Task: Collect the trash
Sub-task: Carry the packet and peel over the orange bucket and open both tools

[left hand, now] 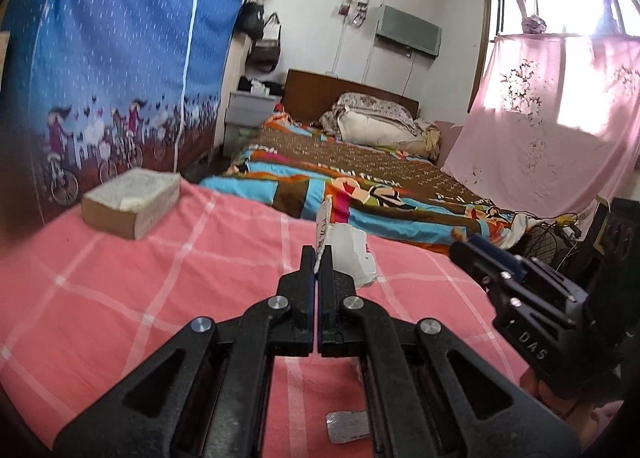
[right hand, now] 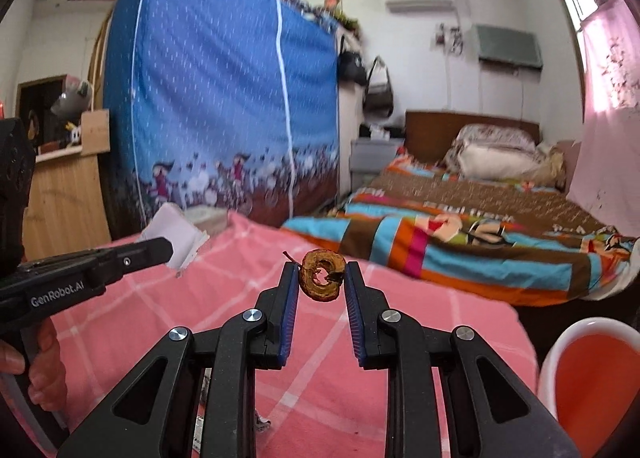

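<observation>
Your left gripper pinches a white paper scrap above the pink checked bedspread; your right gripper clamps a browned apple slice, the white bin near the bedspread's right edge.

my left gripper is matte black plastic with angular linkage arms, triangular cut-outs and round silver pivot screws. my right gripper is the same build, its fingers lined with ribbed blue pads. white lettering marks each body's side: "genrobot.ai" and "das".
</observation>
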### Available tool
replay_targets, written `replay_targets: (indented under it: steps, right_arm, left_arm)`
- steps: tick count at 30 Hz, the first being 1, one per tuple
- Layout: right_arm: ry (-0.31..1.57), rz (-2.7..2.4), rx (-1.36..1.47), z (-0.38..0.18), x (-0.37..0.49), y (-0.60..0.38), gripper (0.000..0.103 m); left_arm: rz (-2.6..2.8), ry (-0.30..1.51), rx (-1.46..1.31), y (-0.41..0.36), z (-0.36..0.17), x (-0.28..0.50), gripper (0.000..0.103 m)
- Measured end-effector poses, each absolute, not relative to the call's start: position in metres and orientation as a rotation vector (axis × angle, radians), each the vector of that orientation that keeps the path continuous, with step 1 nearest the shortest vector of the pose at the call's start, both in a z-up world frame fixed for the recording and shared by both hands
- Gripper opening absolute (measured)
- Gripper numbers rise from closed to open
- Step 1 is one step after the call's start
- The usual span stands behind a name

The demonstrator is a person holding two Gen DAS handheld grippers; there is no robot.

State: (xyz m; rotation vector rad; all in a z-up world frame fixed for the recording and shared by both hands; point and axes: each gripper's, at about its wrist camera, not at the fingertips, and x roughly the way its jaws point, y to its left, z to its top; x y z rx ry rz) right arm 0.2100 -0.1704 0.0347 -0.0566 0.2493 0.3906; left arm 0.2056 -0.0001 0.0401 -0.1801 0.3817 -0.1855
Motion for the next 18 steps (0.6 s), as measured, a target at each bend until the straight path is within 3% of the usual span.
replay_targets:
  steps: [9, 18]
  right_arm:
    - [0.059, 0.313, -0.003, 0.061, 0.184, -0.206, 0.021]
    - [-0.068, 0.171, 0.014, 0.076, 0.160, -0.251, 0.021]
  left_arm:
    - [-0.237, 0.175, -0.078, -0.037, 0.067, 0.175, 0.004]
    - [-0.372, 0.092, 0.012, -0.089, 0.088, 0.167, 0.004]
